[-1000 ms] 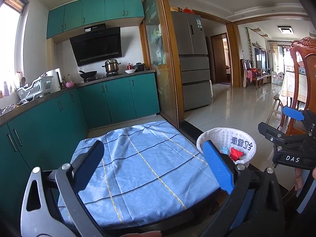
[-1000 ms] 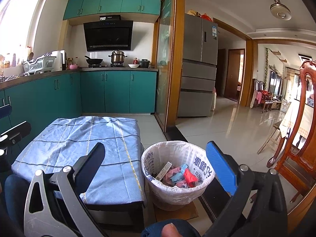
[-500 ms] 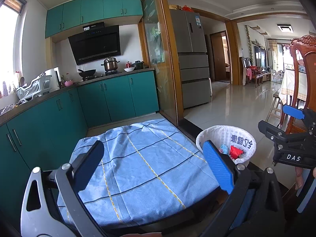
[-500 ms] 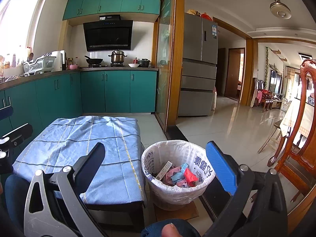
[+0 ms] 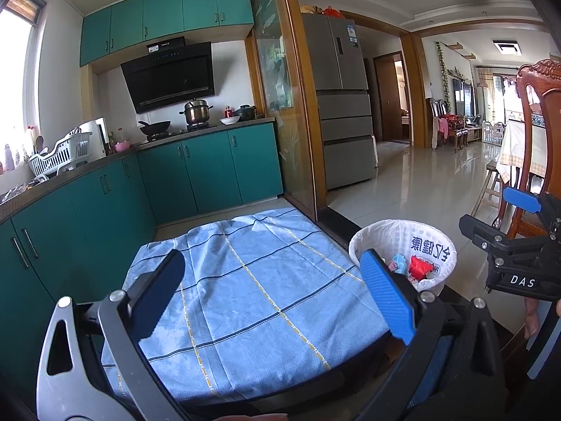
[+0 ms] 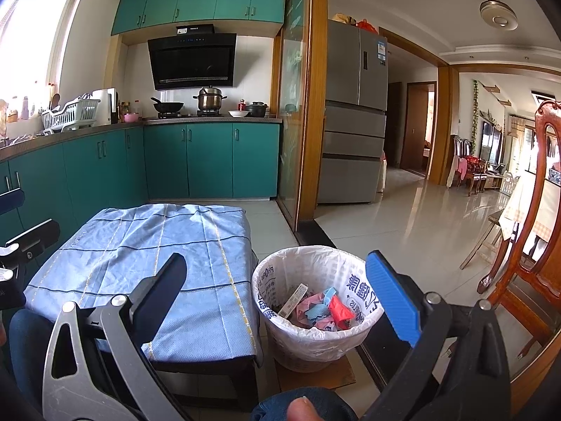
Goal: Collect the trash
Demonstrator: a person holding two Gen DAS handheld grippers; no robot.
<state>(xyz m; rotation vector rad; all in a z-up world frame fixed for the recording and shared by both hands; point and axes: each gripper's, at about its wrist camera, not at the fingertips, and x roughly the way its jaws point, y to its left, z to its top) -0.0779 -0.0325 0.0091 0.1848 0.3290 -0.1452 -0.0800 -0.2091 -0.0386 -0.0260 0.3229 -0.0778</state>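
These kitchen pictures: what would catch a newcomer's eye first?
Probably the low table under its blue checked cloth, up front. Just right of it stands a white-lined bin with bright wrappers inside. Both grippers, left and right, hang open and empty, with teal cabinets behind.

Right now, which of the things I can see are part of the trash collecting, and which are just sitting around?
Part of the job:
- waste basket with a white liner
- coloured wrappers already inside it
- blue tablecloth, bare of trash
- left gripper and right gripper, both open and empty

Just sitting around:
- steel pot on the stove
- wok
- dish rack
- fridge
- wooden chair
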